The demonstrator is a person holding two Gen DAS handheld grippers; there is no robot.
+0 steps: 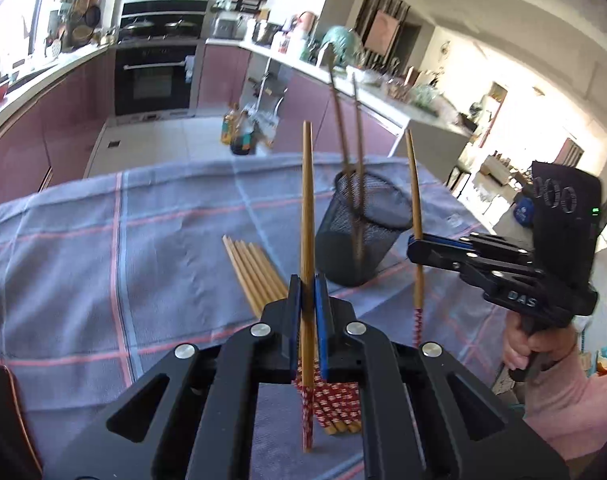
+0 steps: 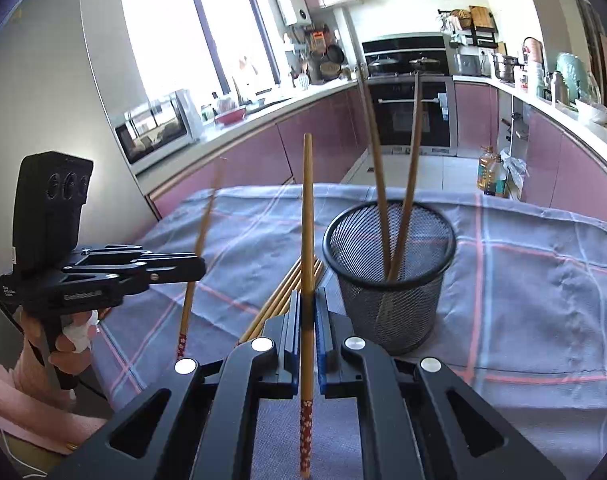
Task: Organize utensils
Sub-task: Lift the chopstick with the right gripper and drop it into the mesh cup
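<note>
My left gripper (image 1: 307, 292) is shut on a wooden chopstick (image 1: 306, 200) with a red patterned end, held upright above the table. My right gripper (image 2: 308, 304) is shut on another such chopstick (image 2: 307, 208), also upright. Each gripper shows in the other's view: the right one (image 1: 417, 246) near the black mesh cup (image 1: 359, 228), the left one (image 2: 197, 266) at the left. The cup (image 2: 391, 280) holds two chopsticks (image 2: 383, 184) that lean apart. Several more chopsticks (image 1: 255, 272) lie flat in a bundle on the cloth beside the cup.
A grey-blue checked cloth (image 1: 103, 248) covers the table. Beyond it are pink kitchen cabinets (image 2: 263, 152), an oven (image 1: 155, 76) and bottles on the floor (image 1: 239, 132). A microwave (image 2: 155, 128) stands on the counter at left.
</note>
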